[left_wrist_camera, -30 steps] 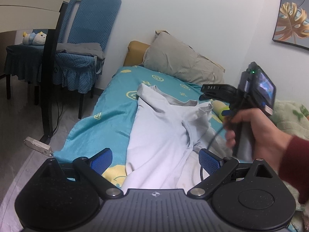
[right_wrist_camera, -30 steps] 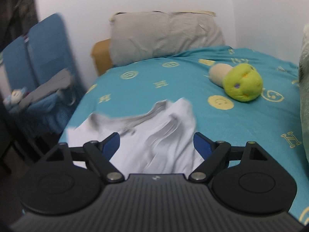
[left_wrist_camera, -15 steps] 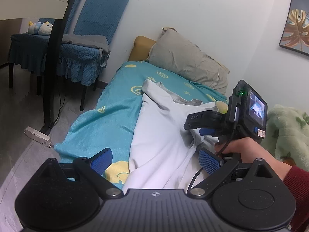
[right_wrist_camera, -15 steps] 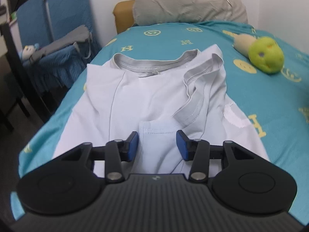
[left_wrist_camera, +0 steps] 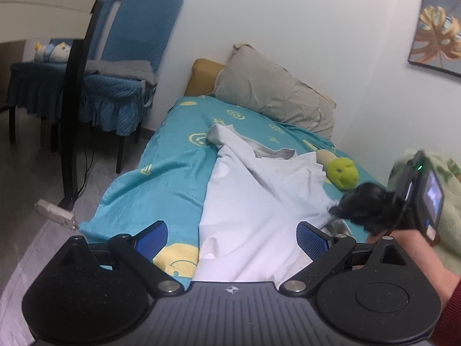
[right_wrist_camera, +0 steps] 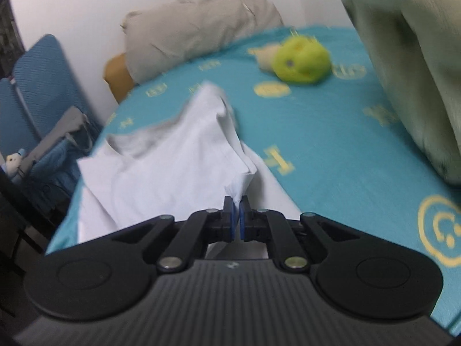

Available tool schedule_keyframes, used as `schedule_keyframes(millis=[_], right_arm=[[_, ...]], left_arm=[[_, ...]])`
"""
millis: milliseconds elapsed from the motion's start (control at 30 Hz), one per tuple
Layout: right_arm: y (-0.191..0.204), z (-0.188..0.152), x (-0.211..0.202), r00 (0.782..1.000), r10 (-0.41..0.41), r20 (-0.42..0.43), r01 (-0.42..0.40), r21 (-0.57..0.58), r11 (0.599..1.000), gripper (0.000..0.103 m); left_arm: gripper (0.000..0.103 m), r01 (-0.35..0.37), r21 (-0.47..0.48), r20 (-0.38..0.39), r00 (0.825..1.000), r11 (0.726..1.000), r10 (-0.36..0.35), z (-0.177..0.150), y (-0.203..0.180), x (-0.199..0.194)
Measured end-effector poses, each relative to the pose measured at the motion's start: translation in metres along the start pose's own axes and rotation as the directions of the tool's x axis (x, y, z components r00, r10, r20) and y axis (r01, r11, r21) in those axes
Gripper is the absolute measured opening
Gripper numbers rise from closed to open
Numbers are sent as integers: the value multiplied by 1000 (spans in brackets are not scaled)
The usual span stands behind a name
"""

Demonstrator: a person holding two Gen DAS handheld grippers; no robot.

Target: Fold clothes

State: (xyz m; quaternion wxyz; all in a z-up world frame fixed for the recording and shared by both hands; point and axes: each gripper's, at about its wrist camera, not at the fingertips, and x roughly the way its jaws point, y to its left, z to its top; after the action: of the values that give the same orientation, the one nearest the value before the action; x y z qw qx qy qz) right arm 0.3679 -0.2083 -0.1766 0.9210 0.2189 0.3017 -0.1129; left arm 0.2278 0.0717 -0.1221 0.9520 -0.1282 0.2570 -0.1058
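The right claw had just closed, its jaws pinching a bunched edge of the white T-shirt. The shirt lay spread ahead on the teal bed. The left claw hung spread wide above the shirt's hem, gripping nothing.

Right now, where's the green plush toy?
The green plush toy lies on the teal bedsheet toward the bed's right side, between the grey pillow and the pale green blanket, just beyond the white T-shirt.
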Motion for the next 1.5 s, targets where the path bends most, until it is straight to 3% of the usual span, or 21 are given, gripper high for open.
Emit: schedule_keyframes(millis=[67,133,200,267,367,567,733,933,1133,1367,1500], right_arm=[[-8,3,3,999,32,-43,-30,45,999,11],[-10,8,0,996,58,-73,-54,54,997,25],[-5,13,-14,995,79,-65,-78,16,997,81],[2,15,-42,996,86,4,-86,-54,995,88],[9,22,-84,993,113,31,-108,-135,985,88],[7,26,-176,986,165,19,-159,-187,969,88],[-3,8,-255,979,202,32,-187,-262,947,88],[-20,-22,-316,967,251,36,-230,-294,928,88],[-42,-45,-341,959,270,81,-240,-266,933,88],[-60,-53,-332,965,260,23,-248,-229,941,88],[-62,-54,-330,964,266,18,-256,-217,942,88]], left_arm=[[97,-7,29,0,1000,1000,7,-2,-3,1],[97,-17,59,-6,1000,998,17,-5,-7,2],[97,-23,84,-9,1000,996,24,-8,-11,2],[97,-26,103,-13,1000,994,27,-10,-14,0],[97,-24,128,-14,1000,991,26,-13,-20,-6],[97,-39,155,-30,999,987,44,-19,-30,-21],[97,-36,155,-25,999,987,40,-19,-41,-44],[97,-53,216,-29,998,975,61,-28,-60,-69],[97,-11,210,-121,992,978,37,-36,-68,-62],[97,-43,174,-202,976,984,79,-43,-57,-52],[97,-95,74,-308,945,993,113,-46,-35,-41]])
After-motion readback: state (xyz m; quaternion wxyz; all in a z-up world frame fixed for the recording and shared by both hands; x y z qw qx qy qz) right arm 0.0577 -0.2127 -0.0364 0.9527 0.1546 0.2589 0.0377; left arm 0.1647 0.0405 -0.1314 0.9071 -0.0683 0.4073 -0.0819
